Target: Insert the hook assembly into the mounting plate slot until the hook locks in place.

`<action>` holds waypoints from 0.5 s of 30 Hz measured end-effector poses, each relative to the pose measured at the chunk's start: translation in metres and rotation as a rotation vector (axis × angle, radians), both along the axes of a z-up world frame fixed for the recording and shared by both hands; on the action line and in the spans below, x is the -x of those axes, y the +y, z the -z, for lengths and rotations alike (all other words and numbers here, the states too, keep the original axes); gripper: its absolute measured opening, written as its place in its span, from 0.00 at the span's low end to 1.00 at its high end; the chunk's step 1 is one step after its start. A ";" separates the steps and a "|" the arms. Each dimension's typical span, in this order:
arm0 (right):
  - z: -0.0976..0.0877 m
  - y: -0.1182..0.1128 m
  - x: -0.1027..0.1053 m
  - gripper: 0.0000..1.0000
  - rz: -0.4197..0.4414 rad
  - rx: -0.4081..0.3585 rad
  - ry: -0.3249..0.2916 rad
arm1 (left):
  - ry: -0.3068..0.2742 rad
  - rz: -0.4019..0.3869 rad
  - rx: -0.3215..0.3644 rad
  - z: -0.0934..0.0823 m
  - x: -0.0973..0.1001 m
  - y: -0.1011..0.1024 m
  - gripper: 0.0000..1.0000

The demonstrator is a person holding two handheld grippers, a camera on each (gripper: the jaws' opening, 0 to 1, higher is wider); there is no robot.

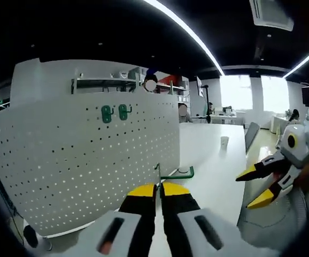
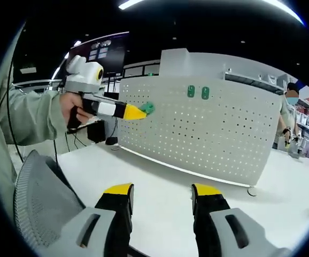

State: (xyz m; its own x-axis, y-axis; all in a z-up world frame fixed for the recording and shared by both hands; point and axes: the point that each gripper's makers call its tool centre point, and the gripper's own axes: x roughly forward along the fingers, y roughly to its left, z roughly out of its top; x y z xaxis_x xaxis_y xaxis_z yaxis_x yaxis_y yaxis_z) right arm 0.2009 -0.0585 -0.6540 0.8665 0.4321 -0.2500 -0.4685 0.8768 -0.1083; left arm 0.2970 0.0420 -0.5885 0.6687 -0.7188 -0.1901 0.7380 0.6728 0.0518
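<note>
An open office with dark ceilings and long strip lights surrounds a white table on which a curved white pegboard panel stands upright. In the left gripper view, two green hooks already hang side by side near the panel's upper middle. The left gripper rises from the bottom with its yellow-tipped jaws pressed together on a green wire hook, whose metal stem stands up between the tips while its green arm reaches to the right over the table, just in front of the panel's right edge. At the right of this view the right gripper hangs in the air with its jaws spread, nothing between them. A small white cup sits farther back on the table. In the right gripper view, the right gripper shows its two jaws well apart over the bare tabletop, empty. Beyond them the pegboard panel curves across the scene with the two green hooks near its top. At the left a hand in a grey-green sleeve holds the left gripper near the panel's left edge, its yellow tips closed on the green hook; whether the hook touches the panel cannot be told. A grey mesh chair back stands at lower left.
</note>
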 end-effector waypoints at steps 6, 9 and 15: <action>0.001 0.001 0.001 0.42 -0.009 0.006 0.002 | -0.021 0.020 0.029 -0.016 0.017 -0.005 0.03; 0.001 0.002 0.001 0.42 -0.010 0.008 0.002 | -0.034 0.019 0.050 -0.025 0.025 -0.004 0.03; 0.002 0.002 0.001 0.42 -0.011 0.013 0.001 | -0.039 0.016 0.097 -0.036 0.037 -0.002 0.03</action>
